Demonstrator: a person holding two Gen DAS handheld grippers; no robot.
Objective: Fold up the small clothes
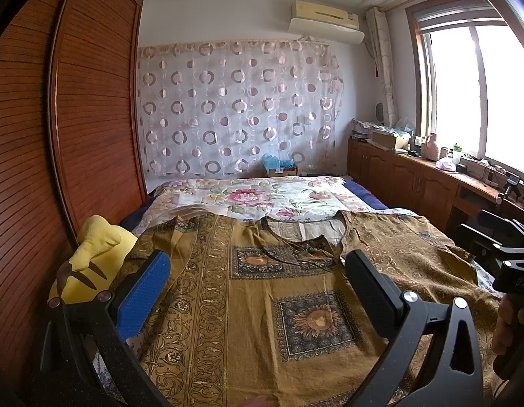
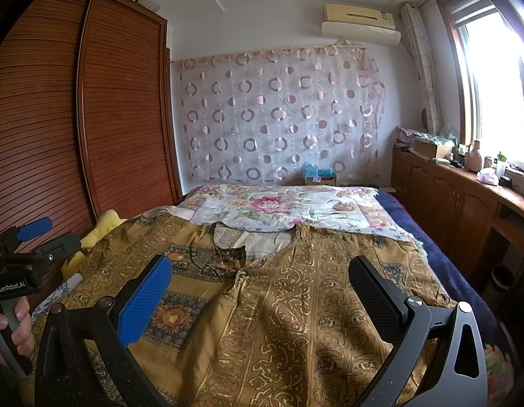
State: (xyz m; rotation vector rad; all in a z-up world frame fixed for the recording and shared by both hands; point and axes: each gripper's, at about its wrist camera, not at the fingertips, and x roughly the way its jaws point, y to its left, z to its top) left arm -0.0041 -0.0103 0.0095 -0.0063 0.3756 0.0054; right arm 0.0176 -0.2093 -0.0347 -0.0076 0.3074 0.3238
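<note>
The mustard patterned top (image 1: pixel 262 298) lies flat under both wide-open, empty grippers, left gripper (image 1: pixel 258 278) and right gripper (image 2: pixel 262 288), neckline straight ahead

The shirt's (image 1: pixel 262 305) near hem runs under the frame's bottom edge in both views. The yellow plush toy (image 1: pixel 92 257) is half hidden behind the left gripper's blue finger (image 1: pixel 143 295) — its face cannot be made out. Items on the windowsill cabinet (image 2: pixel 465 183) are too small — and washed out by glare — to identify.
</note>
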